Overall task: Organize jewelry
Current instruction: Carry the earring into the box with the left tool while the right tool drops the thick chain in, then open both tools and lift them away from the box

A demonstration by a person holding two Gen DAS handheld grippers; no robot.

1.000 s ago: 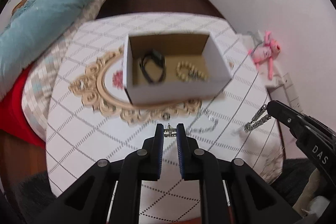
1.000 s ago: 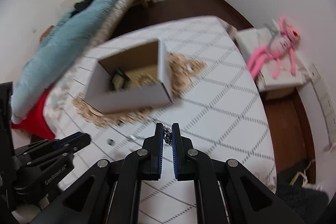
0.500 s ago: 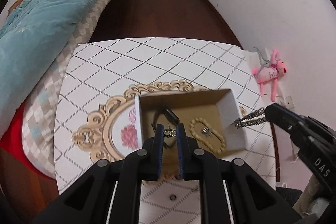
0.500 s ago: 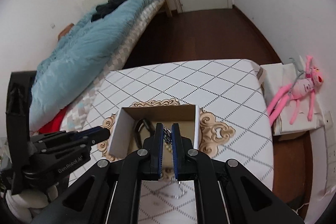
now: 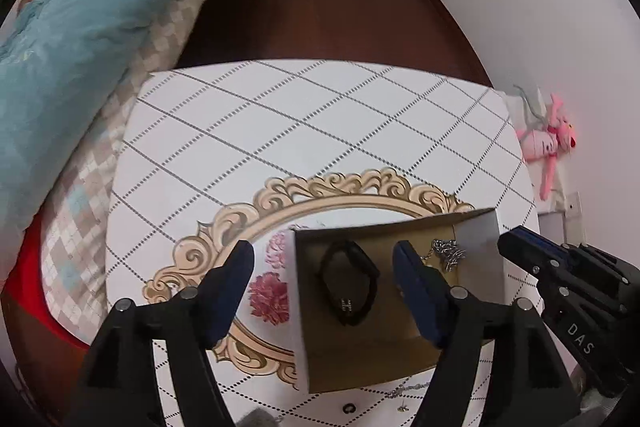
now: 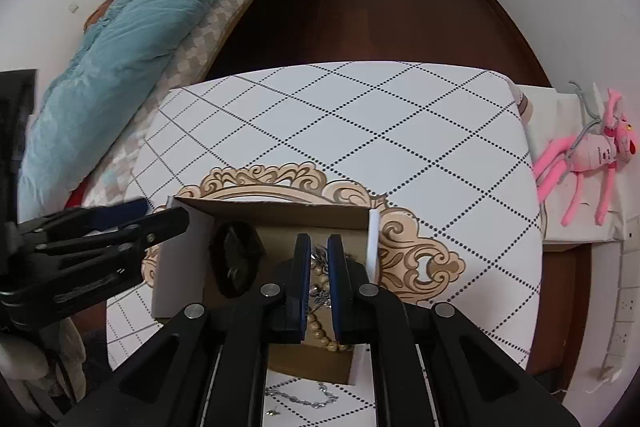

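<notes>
An open cardboard box [image 5: 478, 227] [image 6: 180, 259] sits on the patterned table. Inside lie a black bracelet [image 5: 350, 285] [image 6: 236, 267], a gold bead bracelet [image 6: 320, 333] and a silver chain [image 5: 448, 253] [image 6: 320, 255]. A small silver earring [image 5: 346, 305] rests on the black bracelet. My left gripper [image 5: 324, 281] is open wide above the box's left half. My right gripper [image 6: 319, 259] is slightly open over the box's right half, with the chain lying loose between and below its fingers.
A thin silver chain [image 6: 304, 397] and small studs [image 5: 349, 407] lie on the table in front of the box. A bed with a blue quilt [image 5: 80, 27] is at the left. A pink plush toy [image 6: 592, 155] lies on a ledge at the right.
Both grippers moved over the box and opened. The earring dropped from the left gripper onto the black bracelet. The silver chain left the right gripper and lies in the box.
</notes>
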